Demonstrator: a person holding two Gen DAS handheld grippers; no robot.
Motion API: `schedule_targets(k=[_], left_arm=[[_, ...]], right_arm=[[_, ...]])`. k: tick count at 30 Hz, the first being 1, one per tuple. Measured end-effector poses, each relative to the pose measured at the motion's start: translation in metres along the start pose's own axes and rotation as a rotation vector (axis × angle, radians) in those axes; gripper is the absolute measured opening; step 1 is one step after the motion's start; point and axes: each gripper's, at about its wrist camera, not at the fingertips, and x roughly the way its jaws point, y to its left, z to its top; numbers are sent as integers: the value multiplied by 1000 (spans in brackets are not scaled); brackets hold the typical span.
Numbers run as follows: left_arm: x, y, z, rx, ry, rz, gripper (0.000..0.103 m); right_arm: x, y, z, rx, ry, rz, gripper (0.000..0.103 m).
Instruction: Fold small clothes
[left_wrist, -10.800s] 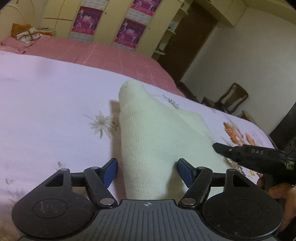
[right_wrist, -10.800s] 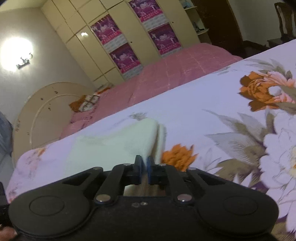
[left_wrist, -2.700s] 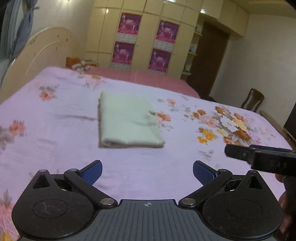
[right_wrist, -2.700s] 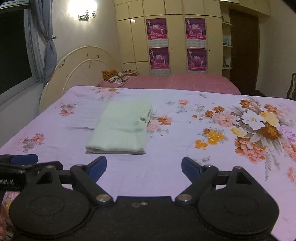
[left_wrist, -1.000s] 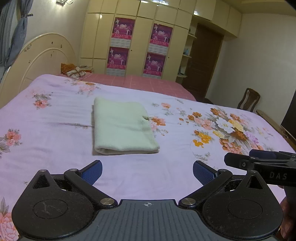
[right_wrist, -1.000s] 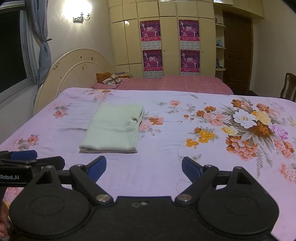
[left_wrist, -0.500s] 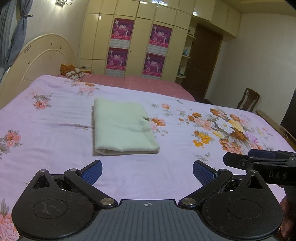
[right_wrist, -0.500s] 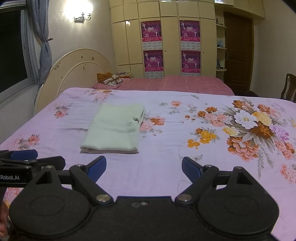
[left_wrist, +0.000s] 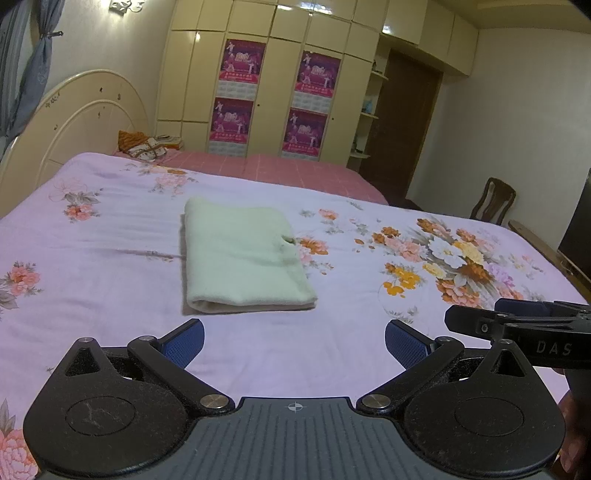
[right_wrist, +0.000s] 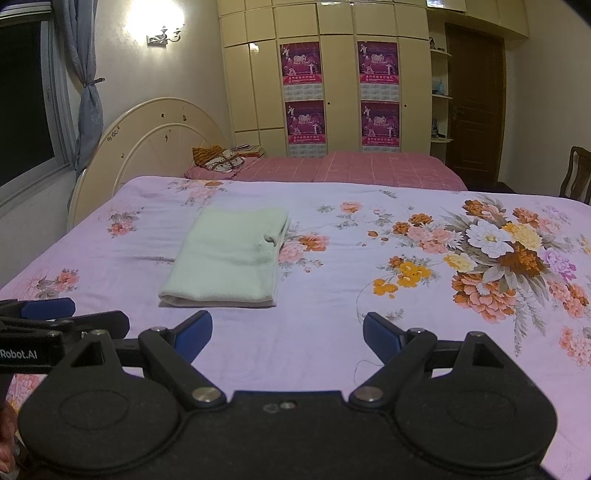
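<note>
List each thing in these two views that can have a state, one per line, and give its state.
Pale green garment: folded into a flat rectangle, lying on the bedsheet.
Floral bedsheet: spread flat over the bed.
Left gripper: open, holding nothing.
Right gripper: open, holding nothing.
Brown door: closed.
Wardrobe doors: closed.

Pale green folded cloth (left_wrist: 243, 254) on lilac floral bedsheet (left_wrist: 351, 350).

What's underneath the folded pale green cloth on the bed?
The folded cloth lies flat on the floral bedsheet. A cream inner layer shows at its near edge; the sheet beneath it is covered.
</note>
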Motion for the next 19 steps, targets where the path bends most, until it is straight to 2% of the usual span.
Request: schedule_targets(k=[13,19], left_arm=[[1,-7,3,55,-36,-29,103],[1,-7,4,38,-38,-25,103]], right_arm=[[2,0,0,2,1,2,88],[5,-1,-2,-7,-1,13,88]])
